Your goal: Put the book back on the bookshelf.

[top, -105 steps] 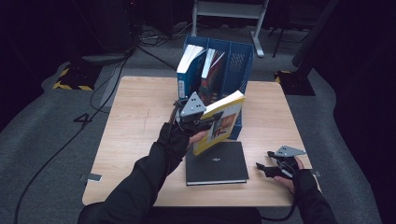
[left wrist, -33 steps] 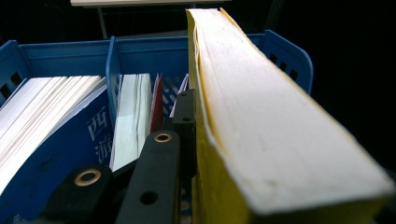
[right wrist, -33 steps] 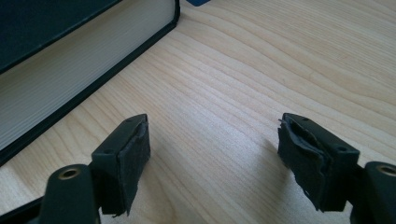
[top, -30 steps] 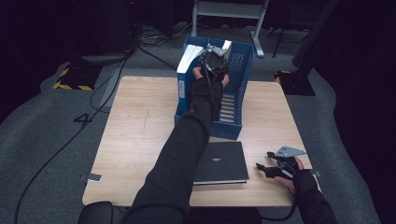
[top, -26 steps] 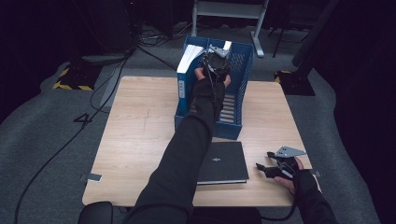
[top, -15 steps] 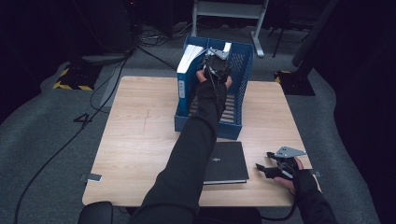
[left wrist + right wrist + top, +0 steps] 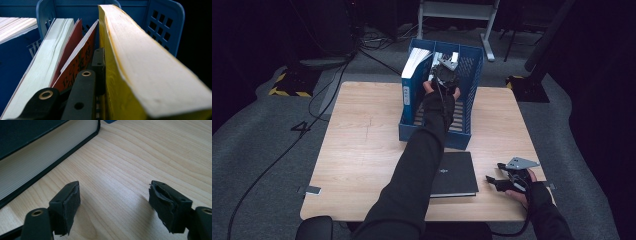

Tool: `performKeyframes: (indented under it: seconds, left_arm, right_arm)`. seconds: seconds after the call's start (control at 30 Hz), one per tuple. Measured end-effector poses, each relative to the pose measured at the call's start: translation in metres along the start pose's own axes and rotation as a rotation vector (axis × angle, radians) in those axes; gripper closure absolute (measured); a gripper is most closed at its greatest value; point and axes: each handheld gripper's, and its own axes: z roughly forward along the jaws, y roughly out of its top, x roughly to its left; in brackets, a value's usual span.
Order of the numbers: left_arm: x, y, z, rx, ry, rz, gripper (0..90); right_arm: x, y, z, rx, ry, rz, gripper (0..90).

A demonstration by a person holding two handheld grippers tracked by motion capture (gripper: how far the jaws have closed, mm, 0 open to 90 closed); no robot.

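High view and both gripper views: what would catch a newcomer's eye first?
The blue plastic slotted file crate at the table's far edge, where the left gripper holds a thick yellow-covered book upright beside leaning red-covered books. Nearer, a black hardcover book lies flat on the light wooden table, the open right gripper resting beside it.

A red book cover (image 7: 79, 65), leaning between other books in the blue crate (image 7: 165, 23), carried dark printed characters, cut off by a jaw and too partial to be read. The blue book (image 7: 15, 53) bore white marks (image 7: 33, 47), also illegible. The black book (image 7: 455, 172) on the worktop (image 7: 357, 150) had a small pale imprint, too small to read.
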Motion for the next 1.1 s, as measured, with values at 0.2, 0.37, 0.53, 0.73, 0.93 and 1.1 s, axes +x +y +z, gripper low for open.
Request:
performKeyframes:
  seconds: [0.2,0.37,0.53,0.73,0.93,1.1]
  left_arm:
    - [-0.003,-0.004,0.000,0.008,0.014,0.025,74.1]
    - [-0.004,-0.011,0.002,0.025,0.014,0.021,74.0]
    - [-0.001,-0.021,0.004,0.021,0.002,0.011,74.0]
    - [0.001,-0.030,0.006,0.036,-0.008,0.010,73.9]
    - [0.003,-0.036,0.007,0.049,-0.019,0.009,73.9]
    - [0.006,-0.039,0.004,0.045,-0.032,0.007,73.7]
  right_arm:
    - [0.000,0.000,0.000,0.000,0.000,-0.001,25.6]
    - [0.000,0.000,0.000,0.001,0.002,-0.002,25.6]
    - [0.000,0.000,0.000,0.001,0.004,0.001,25.6]
    - [-0.001,0.000,0.000,0.001,0.003,0.000,25.5]
    - [-0.001,0.000,0.000,0.002,0.002,0.003,25.6]
    - [0.000,0.000,0.000,0.001,0.003,0.002,25.6]
